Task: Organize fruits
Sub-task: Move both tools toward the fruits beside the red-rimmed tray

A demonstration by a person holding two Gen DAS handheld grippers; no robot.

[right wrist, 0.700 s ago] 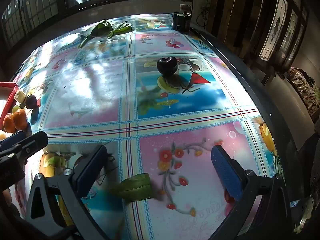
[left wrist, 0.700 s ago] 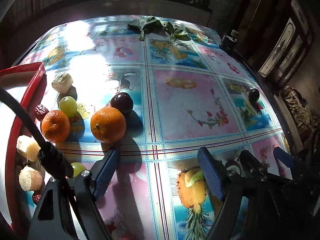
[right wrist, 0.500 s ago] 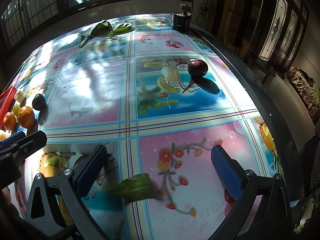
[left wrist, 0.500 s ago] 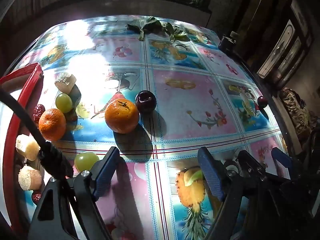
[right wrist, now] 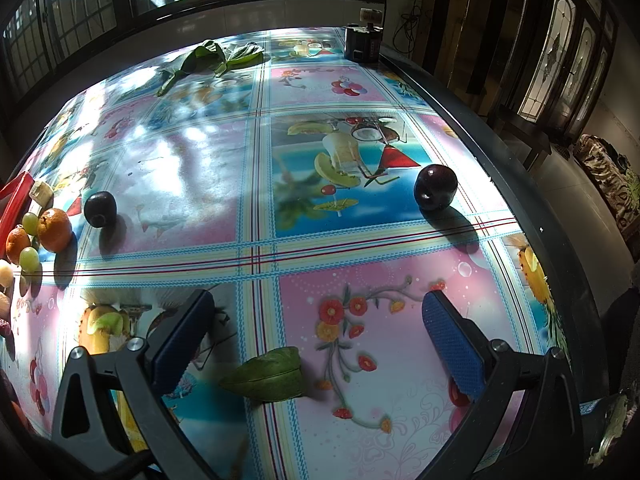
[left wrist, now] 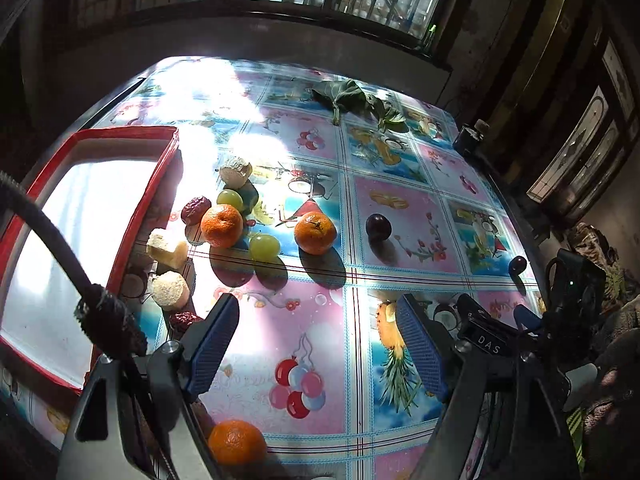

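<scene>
In the left wrist view a red tray [left wrist: 154, 184] with a white floor sits at the left. Beside it lie two oranges [left wrist: 221, 220] [left wrist: 315, 233], green grapes [left wrist: 264, 247], red dates [left wrist: 195, 209] and pale cut pieces [left wrist: 167, 243]. A third orange [left wrist: 237, 442] rests near the bottom edge. A dark plum [left wrist: 378, 227] lies mid-table, another [left wrist: 518, 265] near the right edge. My left gripper [left wrist: 320, 336] hangs open over bare cloth. In the right wrist view my right gripper [right wrist: 316, 332] is open; the plums [right wrist: 435, 187] [right wrist: 100, 208] lie well ahead of it.
The table wears a glossy fruit-print cloth [right wrist: 256, 184]. A green leaf [right wrist: 268, 374] lies between the right fingers. Leafy greens [right wrist: 208, 60] and a small dark box [right wrist: 362, 44] stand at the far end. The table's right edge [right wrist: 532, 216] drops to the floor.
Fruits have rolled right across the cloth: one orange and a plum spread away from the cluster, and the far plum went toward the right edge. The left gripper's view now takes in more of the tray.
</scene>
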